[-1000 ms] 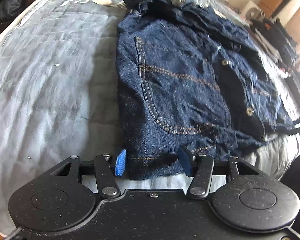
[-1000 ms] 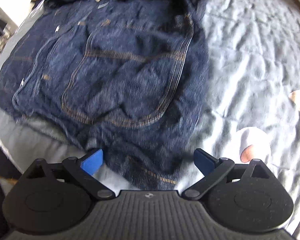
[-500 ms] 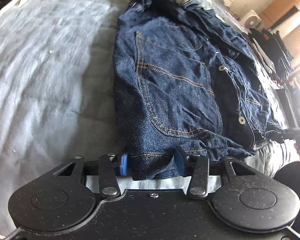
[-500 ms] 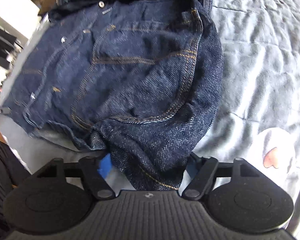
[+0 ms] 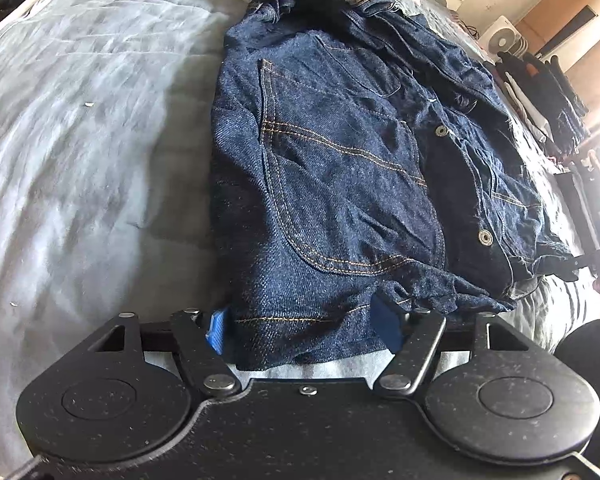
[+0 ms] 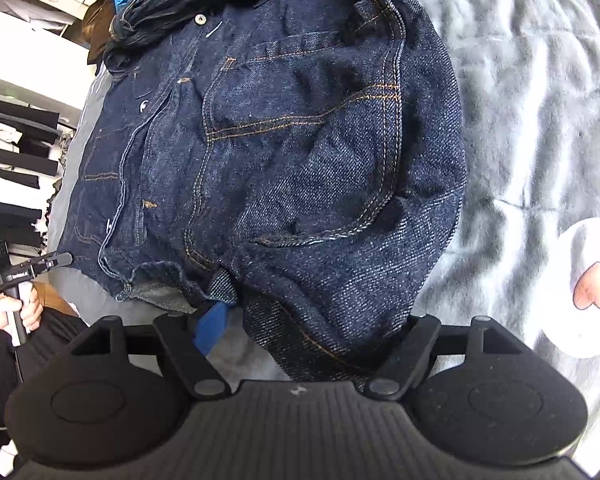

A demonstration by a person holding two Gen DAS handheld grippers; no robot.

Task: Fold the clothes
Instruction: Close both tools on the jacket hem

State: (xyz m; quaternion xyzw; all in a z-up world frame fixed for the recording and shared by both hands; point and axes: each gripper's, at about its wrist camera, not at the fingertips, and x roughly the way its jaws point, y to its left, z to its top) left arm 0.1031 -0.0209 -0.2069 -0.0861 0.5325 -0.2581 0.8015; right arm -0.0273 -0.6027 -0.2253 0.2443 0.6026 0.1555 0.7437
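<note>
A dark blue denim jacket [image 5: 340, 168] lies buttoned side up on a grey bedcover [image 5: 80, 160], collar at the far end. My left gripper [image 5: 300, 326] straddles the near hem at the jacket's left corner. Its jaws are opening and the blue pads [image 5: 217, 330] stand at the cloth's edges without squeezing it. My right gripper [image 6: 314, 326] is at the other near corner of the jacket [image 6: 300, 140]. Its jaws are opening too; a rumpled fold lies between them. The left pad [image 6: 212, 320] stands apart from the denim, and the right pad is hidden behind it.
The bedcover [image 6: 520, 120] spreads right of the jacket, with a white patch bearing a pink heart [image 6: 588, 288]. At the left edge a hand [image 6: 20, 308] grips a black handle. Dark clothes hang on racks [image 5: 540, 92] beyond the bed, near a white fan [image 5: 502, 38].
The left jaws pinched the hem half a second ago and have since widened. The right jaws narrowed around the corner, which is now bunched up, and the right view has rolled.
</note>
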